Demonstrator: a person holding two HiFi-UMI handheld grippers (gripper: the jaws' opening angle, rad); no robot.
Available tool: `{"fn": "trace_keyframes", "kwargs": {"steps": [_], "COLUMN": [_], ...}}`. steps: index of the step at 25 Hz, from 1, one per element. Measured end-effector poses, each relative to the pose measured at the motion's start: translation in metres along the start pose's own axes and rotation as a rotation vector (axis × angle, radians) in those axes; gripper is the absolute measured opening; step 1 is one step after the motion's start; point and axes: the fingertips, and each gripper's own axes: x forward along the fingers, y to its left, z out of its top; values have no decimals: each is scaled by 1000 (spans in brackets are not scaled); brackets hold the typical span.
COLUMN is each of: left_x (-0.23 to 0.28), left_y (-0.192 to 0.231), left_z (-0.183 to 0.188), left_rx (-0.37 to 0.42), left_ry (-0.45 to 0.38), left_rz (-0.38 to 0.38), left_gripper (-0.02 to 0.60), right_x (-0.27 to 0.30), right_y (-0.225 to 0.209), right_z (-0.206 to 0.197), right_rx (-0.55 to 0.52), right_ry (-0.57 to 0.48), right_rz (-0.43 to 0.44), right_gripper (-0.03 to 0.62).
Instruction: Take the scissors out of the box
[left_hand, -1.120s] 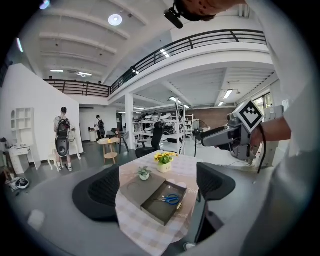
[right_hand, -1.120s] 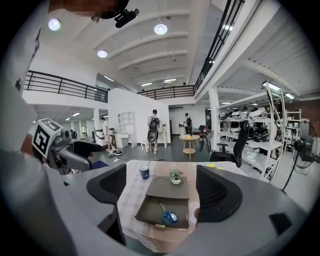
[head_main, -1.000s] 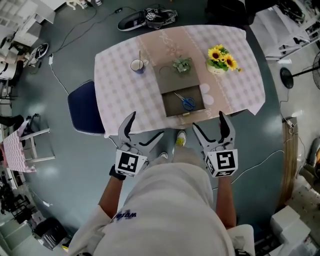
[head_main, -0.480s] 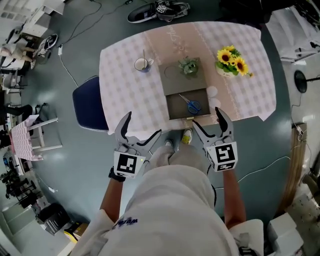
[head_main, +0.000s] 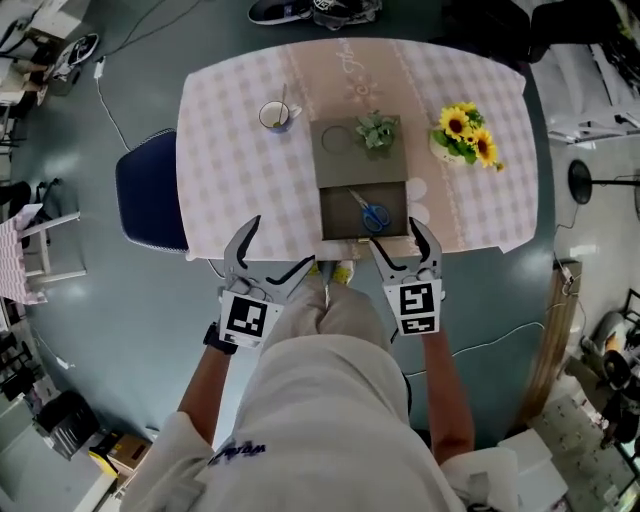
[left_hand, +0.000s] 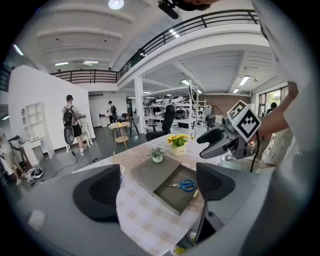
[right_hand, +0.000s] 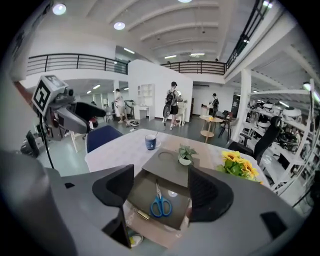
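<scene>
The blue-handled scissors (head_main: 372, 212) lie inside the open grey box (head_main: 338, 215), at the near edge of the checked table (head_main: 230, 160). The right gripper (head_main: 397, 238) hovers by the box's near side, its jaws closing with nothing between them. The left gripper (head_main: 280, 245) beside it is wide apart and empty.

Scissors (head_main: 373, 212) lie in the box (head_main: 337, 222), cup (head_main: 277, 116) left, flowers (head_main: 466, 131) right.
</scene>
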Motion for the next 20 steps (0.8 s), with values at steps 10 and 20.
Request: {"fn": "trace_keyframes", "kwargs": {"steps": [10, 20], "left_x": [30, 58], "left_y": [13, 0], "left_z": [-33, -57], "left_rx": [-22, 34], "left_ry": [22, 105], "left_rz": [-4, -71], "left_gripper": [443, 443], "right_x": [41, 74], "right_y": [-3, -14], "right_z": [-48, -82], "right_rx": [-111, -56], "right_ry": [223, 328], "right_rz": [12, 14], "right_gripper": [301, 272]}}
